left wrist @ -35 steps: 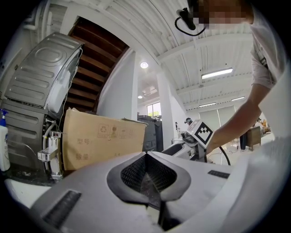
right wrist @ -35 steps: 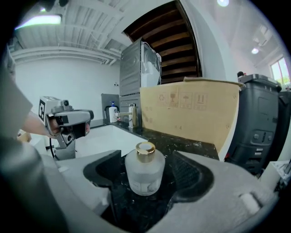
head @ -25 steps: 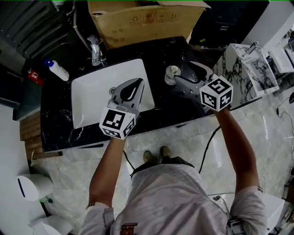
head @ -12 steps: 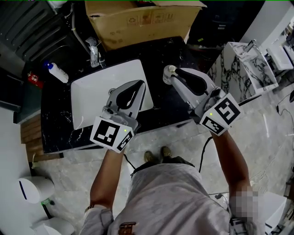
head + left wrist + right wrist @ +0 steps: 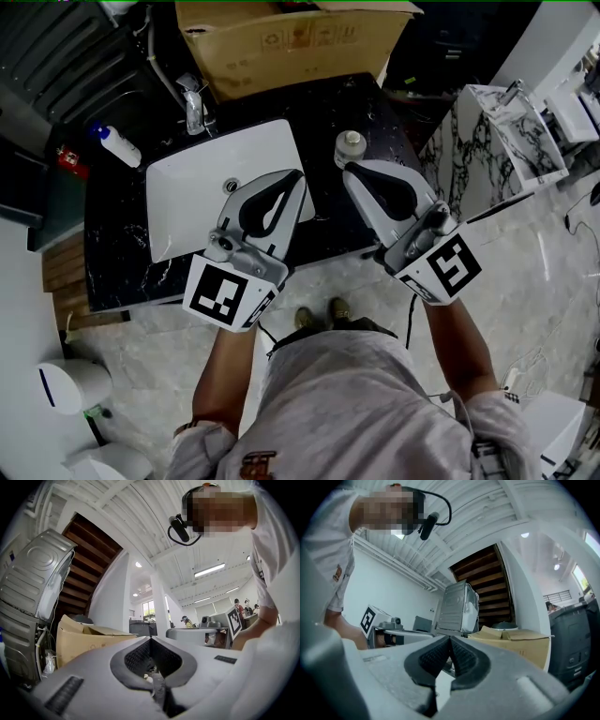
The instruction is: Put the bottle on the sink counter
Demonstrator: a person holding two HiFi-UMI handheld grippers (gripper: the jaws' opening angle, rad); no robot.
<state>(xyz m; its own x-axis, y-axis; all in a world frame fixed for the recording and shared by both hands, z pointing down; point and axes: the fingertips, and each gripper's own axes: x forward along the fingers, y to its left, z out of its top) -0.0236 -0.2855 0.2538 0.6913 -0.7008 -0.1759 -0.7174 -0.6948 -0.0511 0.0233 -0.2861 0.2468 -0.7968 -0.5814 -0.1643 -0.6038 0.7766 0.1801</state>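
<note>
Bottle: upright on tabletop, just right of sink. Right tool: clenched, empty, right of sink. Left tool: clenched, empty, over sink's right edge.

Your head view is dim; the black counter loses detail. Your gripper views bulge fisheye, corners black; a ceiling light glares at two o'clock in the left one.
</note>
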